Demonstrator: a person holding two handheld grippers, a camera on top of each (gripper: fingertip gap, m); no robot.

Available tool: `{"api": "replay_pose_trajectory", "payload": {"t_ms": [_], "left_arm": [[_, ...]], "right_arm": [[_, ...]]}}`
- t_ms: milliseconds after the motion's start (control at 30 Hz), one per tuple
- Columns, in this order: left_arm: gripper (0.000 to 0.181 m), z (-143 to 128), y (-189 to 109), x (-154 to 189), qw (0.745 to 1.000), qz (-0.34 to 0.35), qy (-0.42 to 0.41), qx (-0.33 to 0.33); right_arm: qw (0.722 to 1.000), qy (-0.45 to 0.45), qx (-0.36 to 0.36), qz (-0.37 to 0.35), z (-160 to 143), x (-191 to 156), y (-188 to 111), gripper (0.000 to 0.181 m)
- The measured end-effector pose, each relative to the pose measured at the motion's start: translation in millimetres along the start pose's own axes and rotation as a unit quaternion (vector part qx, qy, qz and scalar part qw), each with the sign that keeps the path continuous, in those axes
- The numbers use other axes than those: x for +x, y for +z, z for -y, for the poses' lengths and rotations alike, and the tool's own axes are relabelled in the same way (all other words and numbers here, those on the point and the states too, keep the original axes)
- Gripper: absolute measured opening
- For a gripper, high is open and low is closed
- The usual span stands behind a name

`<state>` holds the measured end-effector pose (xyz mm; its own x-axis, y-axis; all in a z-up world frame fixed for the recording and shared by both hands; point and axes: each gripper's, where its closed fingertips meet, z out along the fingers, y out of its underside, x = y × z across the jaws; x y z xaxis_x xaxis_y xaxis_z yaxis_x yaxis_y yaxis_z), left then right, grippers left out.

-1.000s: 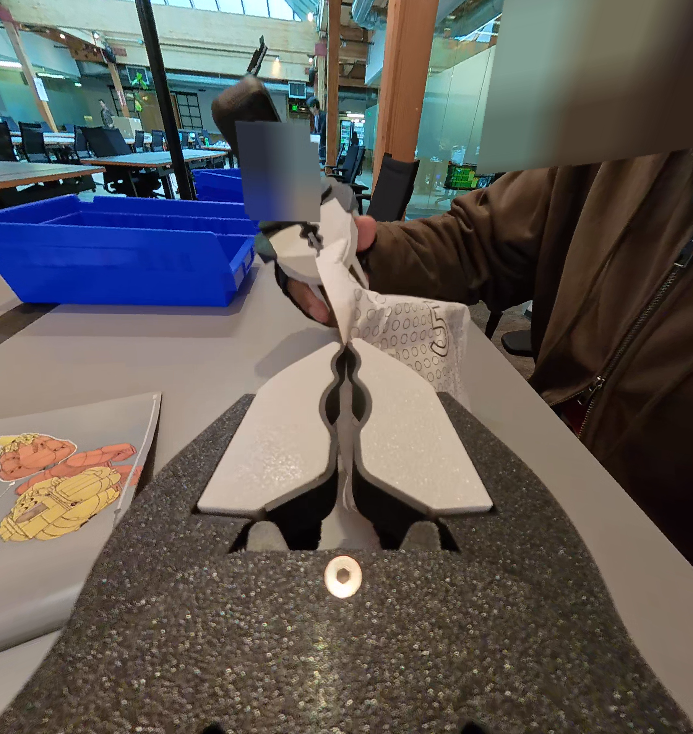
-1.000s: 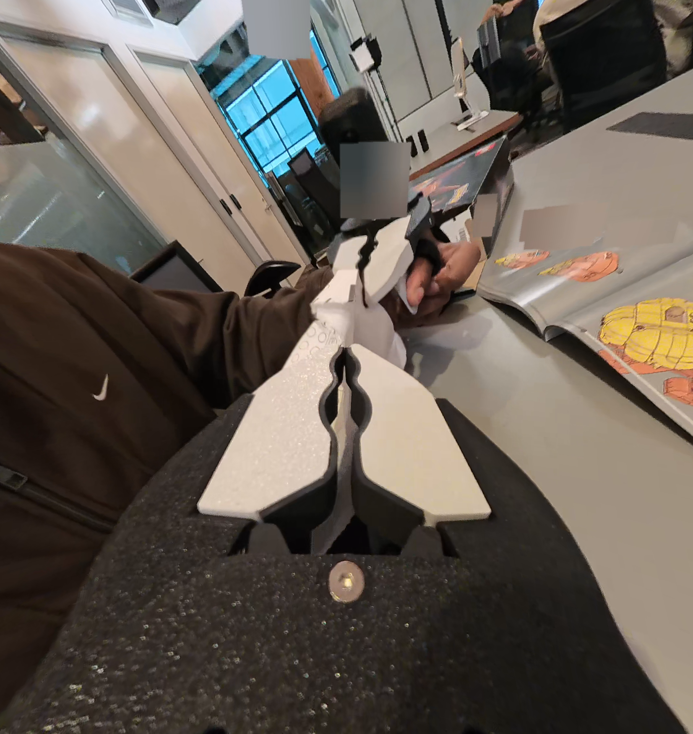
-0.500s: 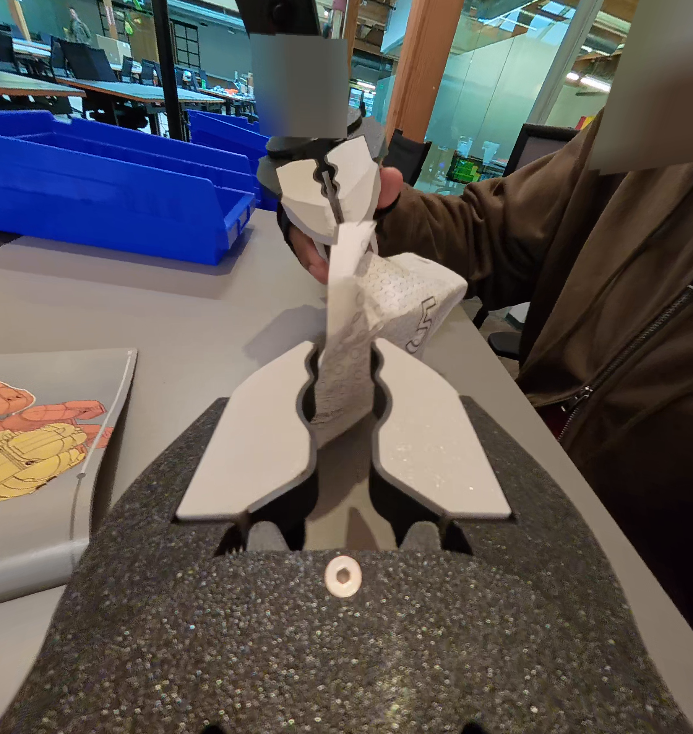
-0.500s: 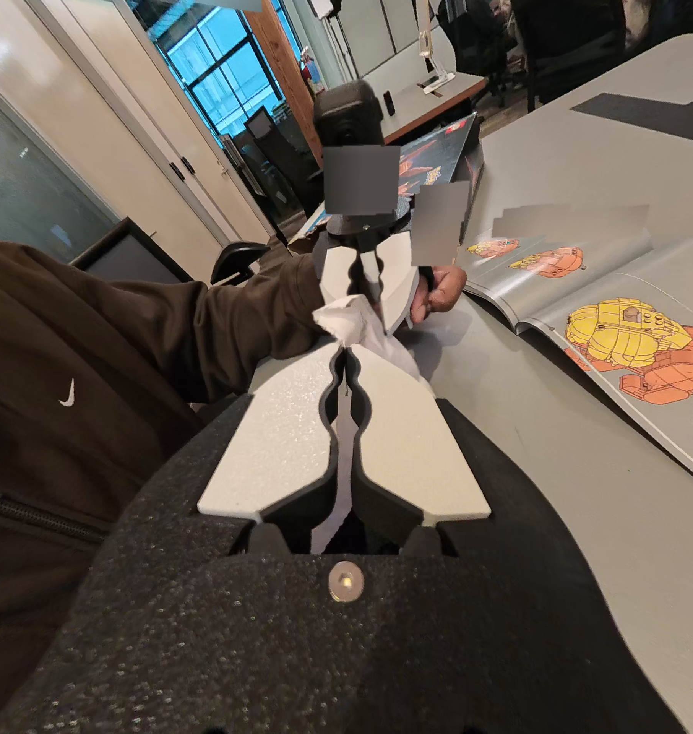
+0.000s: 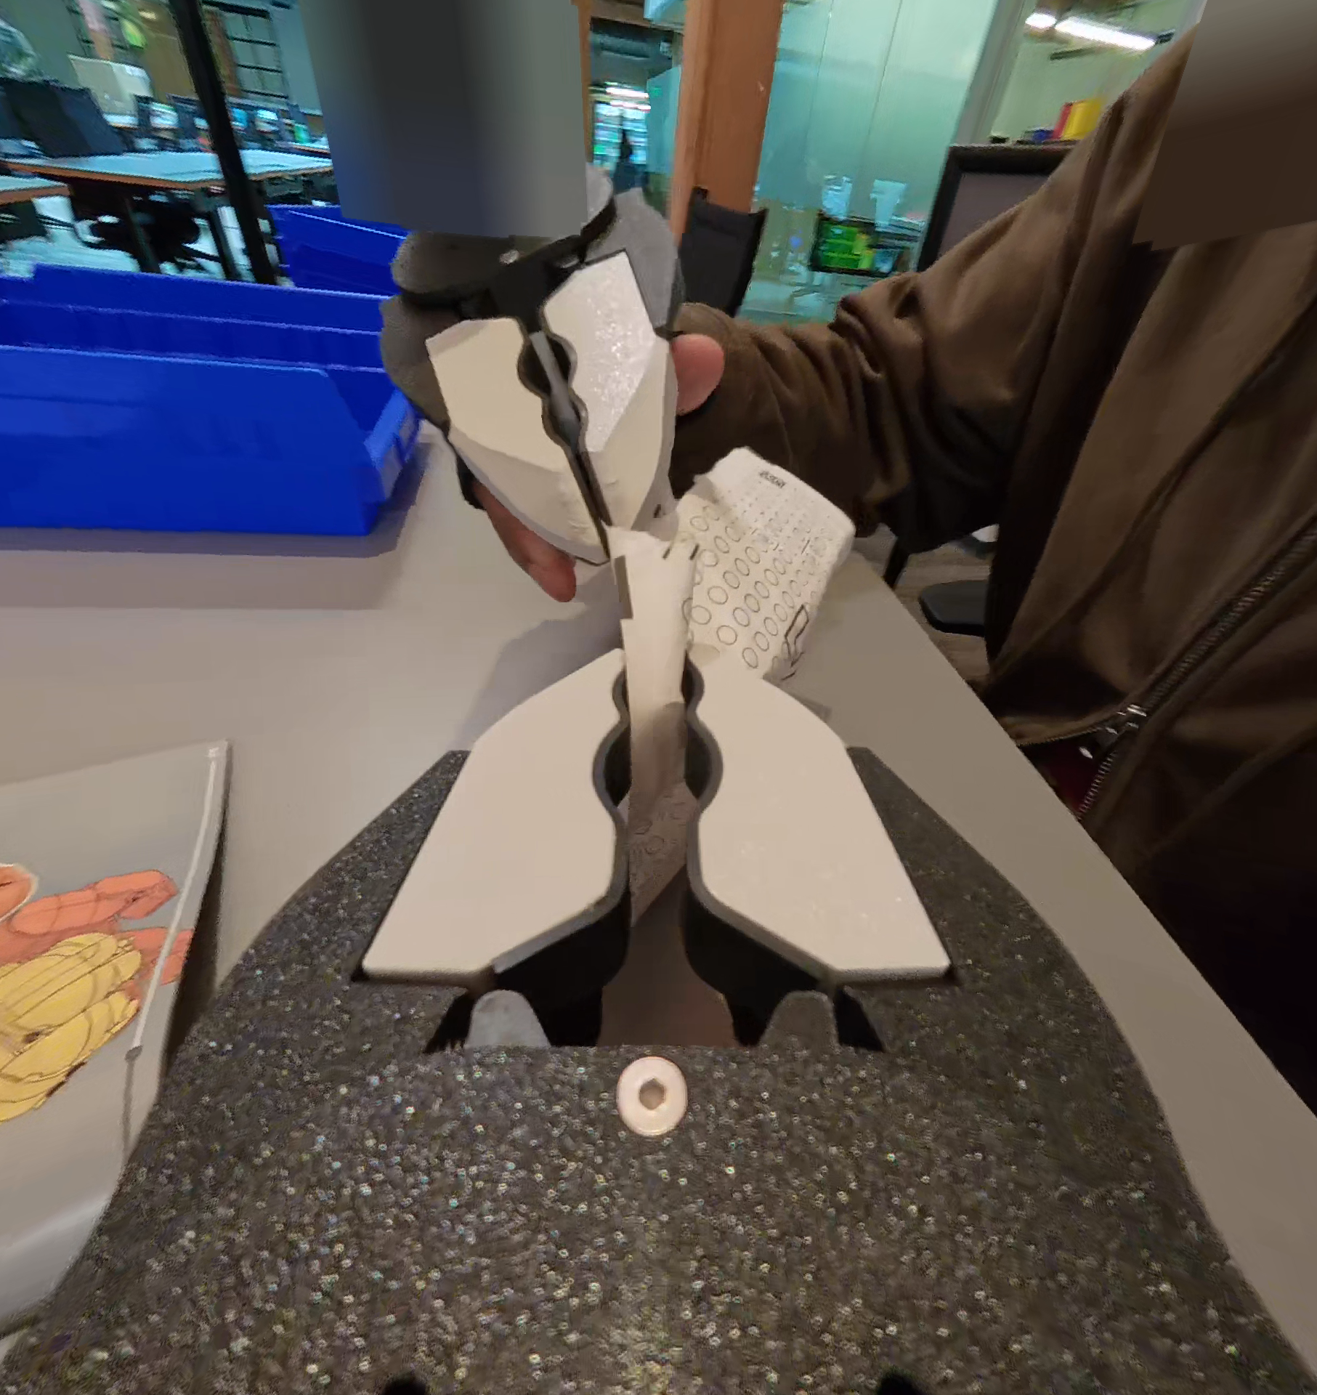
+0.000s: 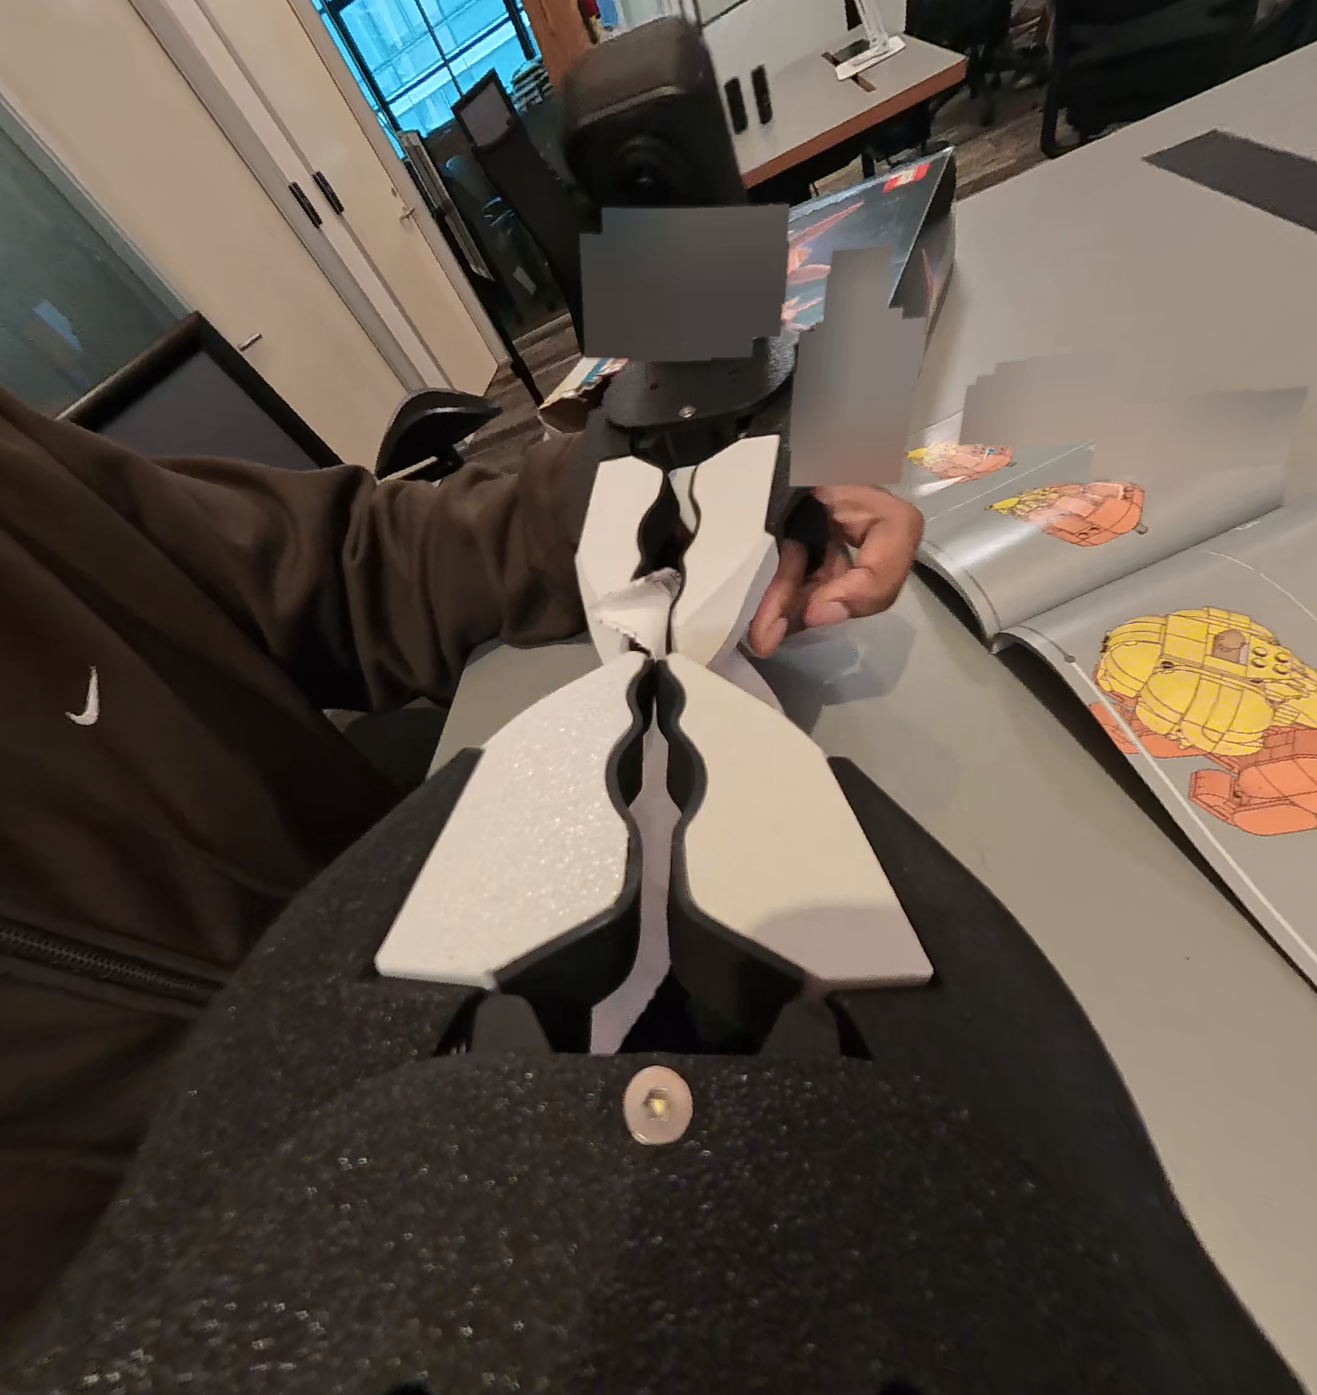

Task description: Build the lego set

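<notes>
A white paper bag printed with small circles hangs above the grey table between my two grippers. In the left wrist view my left gripper has its jaws narrowed onto a strip of the bag that runs back between the fingers. My right gripper comes down from above and is shut on the bag's top edge. In the right wrist view my right gripper pinches white paper between its fingers. The left gripper is tip to tip with it, crumpled paper at its jaws.
An open instruction booklet with orange and yellow drawings lies on the table, also in the right wrist view. Blue bins stand at the back left. A set box stands beyond the booklet. The person's brown jacket is at the table edge. The tips of both grippers are at nearly the same place.
My left gripper let go of the bag, opened wide, then narrowed onto a strip of it. The right gripper kept its hold and moved closer, tips nearly meeting.
</notes>
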<state>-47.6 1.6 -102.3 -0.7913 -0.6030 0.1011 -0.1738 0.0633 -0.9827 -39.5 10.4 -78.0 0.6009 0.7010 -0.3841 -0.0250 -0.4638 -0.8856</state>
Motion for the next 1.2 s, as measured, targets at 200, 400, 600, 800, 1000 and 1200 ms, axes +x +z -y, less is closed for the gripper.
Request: {"api": "replay_pose_trajectory", "payload": {"t_ms": [200,400,600,800,1000,1200], "left_arm": [[0.006,-5,-2,-8,0.998,0.064,0.017,0.017],[0.005,-1,-14,-24,0.99,0.128,0.028,0.045],[0.005,-1,-19,-33,0.984,0.162,0.041,0.056],[0.005,0,-24,-44,0.977,0.199,0.04,0.062],[0.005,1,-21,-45,0.978,0.192,0.022,0.071],[0.016,0,-18,-38,0.984,0.159,-0.013,0.075]], "right_arm": [[0.996,0.009,0.069,-0.05,14,13,-46,0.014],[0.986,0.03,0.094,-0.138,-16,21,-87,0.037],[0.983,0.083,0.103,-0.127,-48,17,-90,0.059],[0.987,0.098,0.077,-0.1,-61,16,-67,0.057],[0.982,0.08,0.09,-0.146,-56,29,-64,0.011],[0.978,0.027,0.073,-0.193,-55,34,-67,0.005]]}}
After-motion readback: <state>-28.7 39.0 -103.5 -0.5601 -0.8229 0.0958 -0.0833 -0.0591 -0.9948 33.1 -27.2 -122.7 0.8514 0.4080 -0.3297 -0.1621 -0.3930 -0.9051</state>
